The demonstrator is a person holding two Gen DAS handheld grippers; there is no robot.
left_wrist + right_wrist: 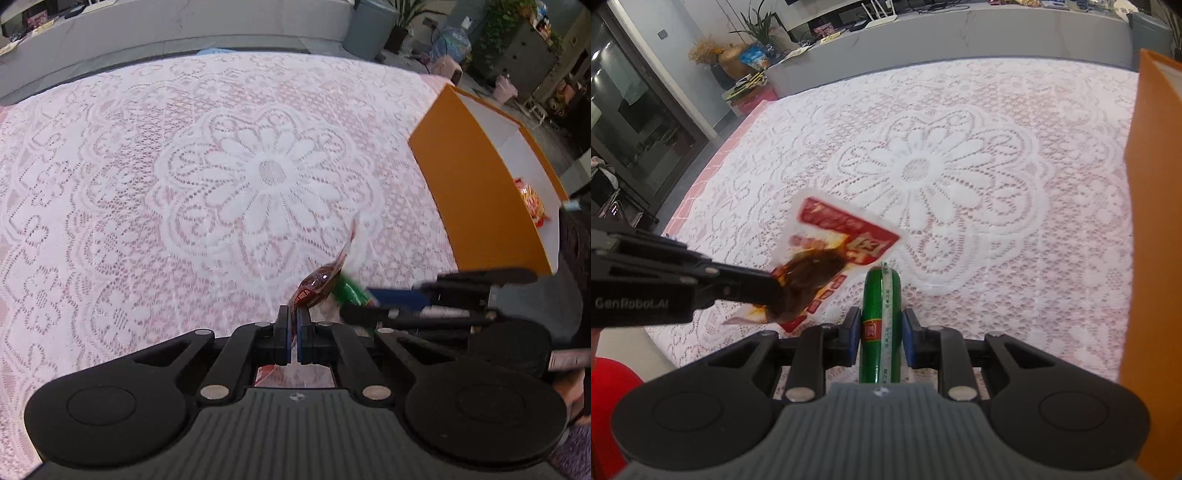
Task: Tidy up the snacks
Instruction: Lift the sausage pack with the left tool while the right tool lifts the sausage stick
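My left gripper (293,317) is shut on the edge of a clear snack packet with red print and a brown piece of meat inside (317,284); the packet also shows in the right wrist view (827,258), held above the lace tablecloth. My right gripper (879,328) is shut on a green sausage stick (881,321), which stands up between its blue pads. In the left wrist view the right gripper (373,299) sits just right of the packet, with the green stick (351,291) at its tip. The left gripper (772,291) comes in from the left in the right wrist view.
An orange box with a white inside (480,177) stands at the table's right side, with a red-and-yellow snack pack (532,203) in it; its orange wall (1152,221) fills the right edge of the right wrist view. The white lace cloth (184,166) covers the table.
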